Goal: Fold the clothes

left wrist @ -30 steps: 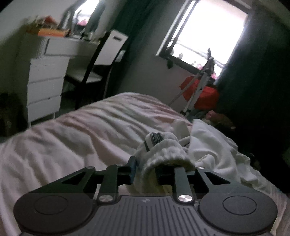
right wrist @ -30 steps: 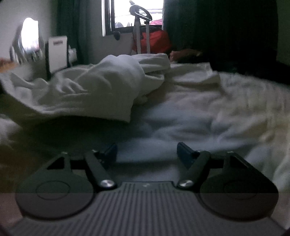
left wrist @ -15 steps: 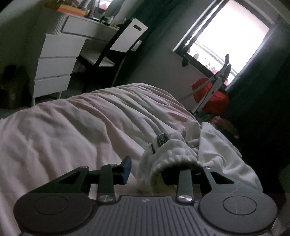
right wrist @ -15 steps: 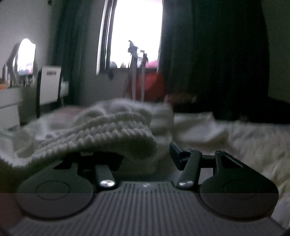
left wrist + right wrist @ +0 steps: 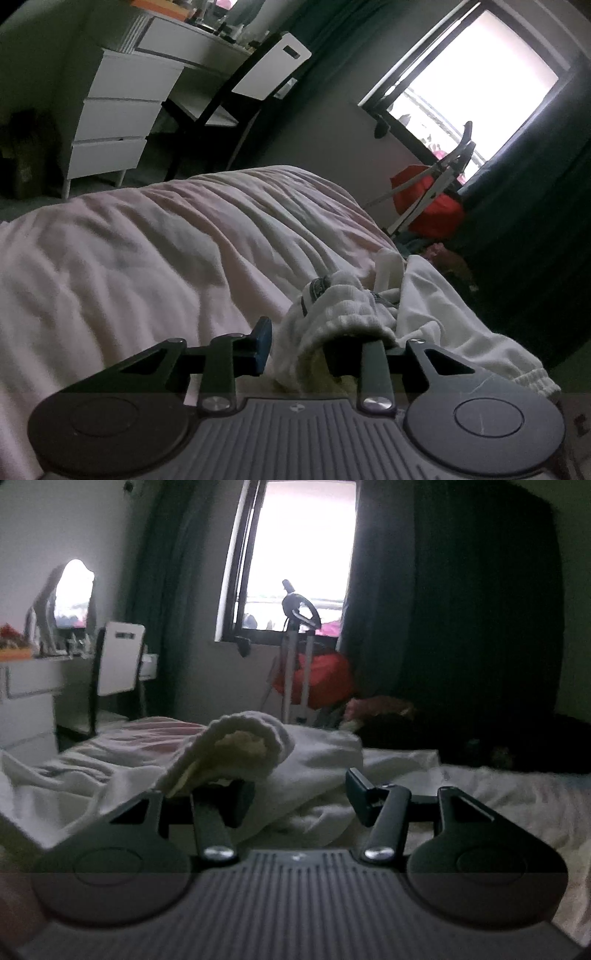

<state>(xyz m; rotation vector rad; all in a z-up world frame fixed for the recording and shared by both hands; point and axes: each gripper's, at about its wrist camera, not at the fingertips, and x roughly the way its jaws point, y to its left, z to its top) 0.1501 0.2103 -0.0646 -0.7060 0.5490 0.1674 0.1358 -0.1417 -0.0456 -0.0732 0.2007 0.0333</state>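
A white ribbed sock (image 5: pixel 332 314) hangs with its cuff draped over the right finger of my left gripper (image 5: pixel 299 343), whose jaws stand open. The same sock (image 5: pixel 236 749) shows in the right wrist view with its cuff over the left finger of my right gripper (image 5: pixel 299 794), also open. A white garment (image 5: pixel 443 314) lies crumpled on the bed just beyond the sock; it also shows in the right wrist view (image 5: pixel 321 775).
The pale pink bed cover (image 5: pixel 147 251) spreads to the left. A white drawer unit (image 5: pixel 118 114) and a chair (image 5: pixel 251 85) stand beyond the bed. A red bag (image 5: pixel 428 206) and a metal stand sit under the window. Dark curtains hang at the right.
My left gripper opened; the sock went from pinched to hanging over one finger. My right gripper rose from the bed and slid its left finger into the cuff.
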